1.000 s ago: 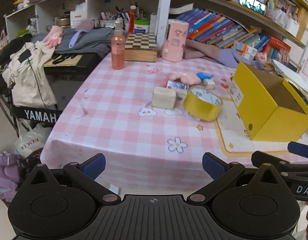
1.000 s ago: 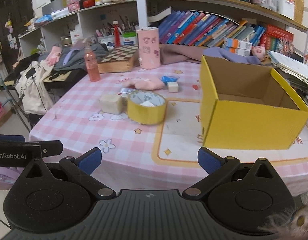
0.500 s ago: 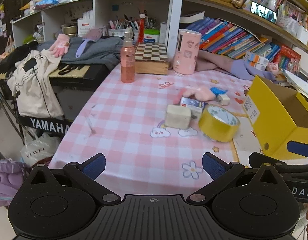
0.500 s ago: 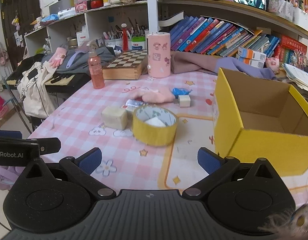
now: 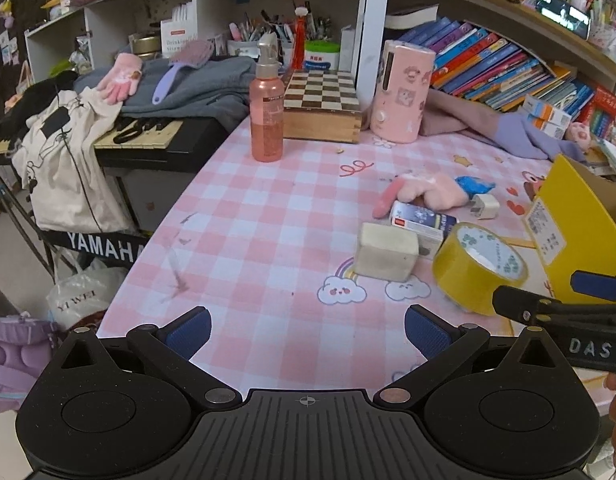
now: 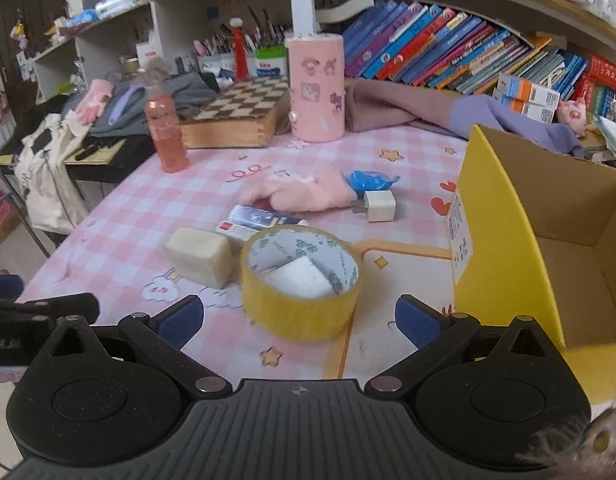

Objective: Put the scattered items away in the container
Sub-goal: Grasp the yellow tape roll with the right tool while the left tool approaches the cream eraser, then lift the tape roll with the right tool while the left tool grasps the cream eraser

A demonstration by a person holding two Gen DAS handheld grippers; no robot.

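Right claw (image 6: 298, 314) wide and empty at lower centre, tape roll (image 6: 302, 280) just ahead: straddle its wall, probably near rim, then close.

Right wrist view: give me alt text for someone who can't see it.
The open right gripper hovers empty before a yellow tape roll on a pink checked tablecloth. An open yellow box stands right of the roll; a beige block and white charger lie nearby.

Pink-and-white checked desk (image 6: 120, 216) cloth with cloud, star and flower prints; yellow tape roll (image 6: 302, 282), white-lined with green marks; yellow box (image 6: 503, 248), brown inside; cream block (image 6: 200, 254); pink glove (image 6: 304, 196); brown-and-white chessboard (image 6: 236, 110); blue-padded fingers (image 6: 180, 322).
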